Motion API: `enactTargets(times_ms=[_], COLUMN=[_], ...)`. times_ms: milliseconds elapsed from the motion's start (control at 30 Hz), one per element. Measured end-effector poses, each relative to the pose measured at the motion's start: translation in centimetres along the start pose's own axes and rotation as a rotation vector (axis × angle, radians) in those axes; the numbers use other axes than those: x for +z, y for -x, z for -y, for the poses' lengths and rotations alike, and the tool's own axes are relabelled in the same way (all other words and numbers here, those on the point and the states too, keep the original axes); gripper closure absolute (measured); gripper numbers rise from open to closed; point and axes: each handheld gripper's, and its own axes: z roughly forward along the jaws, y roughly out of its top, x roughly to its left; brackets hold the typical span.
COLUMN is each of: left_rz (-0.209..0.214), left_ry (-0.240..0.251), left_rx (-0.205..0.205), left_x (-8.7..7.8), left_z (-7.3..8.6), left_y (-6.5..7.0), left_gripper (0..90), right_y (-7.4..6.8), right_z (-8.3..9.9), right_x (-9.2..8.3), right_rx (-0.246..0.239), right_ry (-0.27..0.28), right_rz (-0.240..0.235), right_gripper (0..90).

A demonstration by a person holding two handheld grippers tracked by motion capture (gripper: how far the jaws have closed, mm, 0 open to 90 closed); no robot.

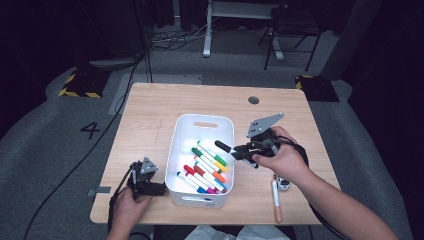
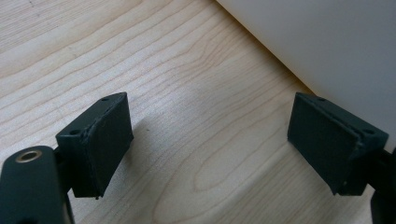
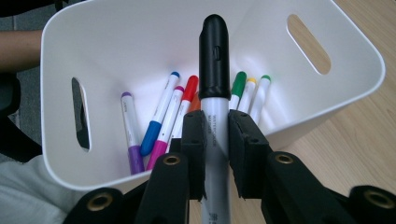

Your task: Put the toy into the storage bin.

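Observation:
A white bin (image 1: 175, 145) stands mid-table with several coloured markers (image 1: 207, 165) lying in it. My right gripper (image 1: 239, 151) hovers at the bin's right rim, shut on a black-capped marker (image 1: 223, 146) whose cap points over the bin. In the right gripper view that black-capped marker (image 3: 214, 93) stands between the pads (image 3: 245, 149), above the white bin (image 3: 355, 88) and its markers (image 3: 159, 121). My left gripper (image 1: 159, 189) rests on the table against the bin's front left corner. Its jaws stand wide apart in the left gripper view, nothing between the pads (image 2: 100, 144), the bin wall (image 2: 327, 42) beside them.
An orange-capped pen (image 1: 276, 200) and a small dark object (image 1: 282, 184) lie on the wooden table (image 1: 150, 115) near its front right edge. A round cable grommet (image 1: 253, 100) sits at the back. Cables and chair legs are on the floor beyond.

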Motion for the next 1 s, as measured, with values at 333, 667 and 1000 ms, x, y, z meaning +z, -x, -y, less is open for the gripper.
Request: enactTargets(times_ms=[333,667,1000], left_rz=[-0.001,-0.016,-0.016], left_ry=[0.003,0.005,0.005], left_rx=[0.005,0.001,0.001], left_x=[0.0,0.1,0.1], left_z=[0.0,-0.1,-0.1], left_y=[0.0,0.0,0.0], left_gripper=[14.3,14.3,14.3], right_y=[0.2,0.2,-0.1], right_z=[-2.3,-3.6,-3.6], right_x=[2.6,5.0,7.1], right_rx=[0.003,0.007,0.005], right_ry=[0.017,0.015,-0.012], right_rz=[-0.018,-0.026,-0.039], right_gripper=[76.8,76.9,76.8])
